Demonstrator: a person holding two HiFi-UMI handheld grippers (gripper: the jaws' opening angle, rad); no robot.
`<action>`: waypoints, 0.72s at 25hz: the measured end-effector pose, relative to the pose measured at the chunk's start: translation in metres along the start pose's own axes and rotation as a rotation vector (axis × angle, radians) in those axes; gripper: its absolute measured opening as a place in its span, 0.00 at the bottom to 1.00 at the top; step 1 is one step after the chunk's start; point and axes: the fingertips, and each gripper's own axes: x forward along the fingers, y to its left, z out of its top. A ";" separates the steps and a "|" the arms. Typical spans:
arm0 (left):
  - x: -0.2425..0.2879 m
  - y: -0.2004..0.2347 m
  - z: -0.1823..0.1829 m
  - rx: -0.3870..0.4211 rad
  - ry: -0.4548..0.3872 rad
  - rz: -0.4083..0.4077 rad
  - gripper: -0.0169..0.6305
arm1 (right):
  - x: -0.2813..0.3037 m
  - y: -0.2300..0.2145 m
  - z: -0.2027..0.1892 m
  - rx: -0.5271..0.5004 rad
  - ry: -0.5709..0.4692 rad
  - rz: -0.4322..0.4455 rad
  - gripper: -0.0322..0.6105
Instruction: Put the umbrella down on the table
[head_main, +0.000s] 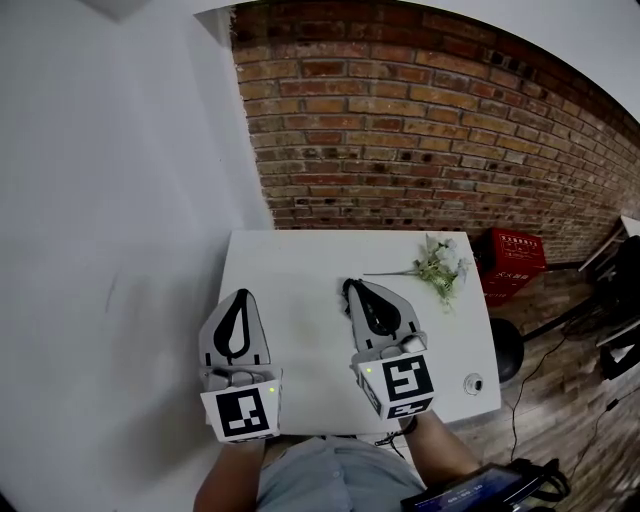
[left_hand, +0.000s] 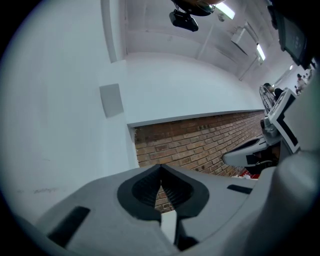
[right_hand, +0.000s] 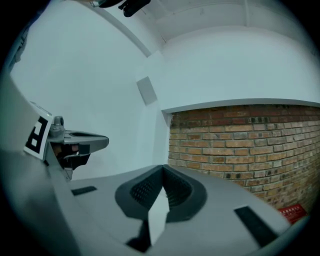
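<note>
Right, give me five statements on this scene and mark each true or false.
1. Flowers lie on the table. True.
2. The left tool and the right tool are both shut and empty. True.
3. An umbrella lies on the table. False: none is in view.
4. The red crate stands on the table. False: it stands on the floor beside it.
5. The wall beyond the table is tiled. False: it is a brick wall.

place: indoor workroom | cues: brick wall (head_main: 420, 130) — white table (head_main: 290, 280), red crate (head_main: 515, 262)
</note>
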 end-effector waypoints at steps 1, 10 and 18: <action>-0.001 0.000 0.000 0.001 -0.001 -0.004 0.03 | 0.000 0.001 0.001 -0.005 -0.001 -0.001 0.05; -0.005 -0.001 -0.009 -0.015 0.013 -0.019 0.03 | -0.002 0.009 0.001 -0.015 0.011 0.006 0.05; -0.006 0.000 -0.009 -0.013 0.013 -0.018 0.03 | 0.000 0.012 0.000 -0.019 0.012 0.013 0.05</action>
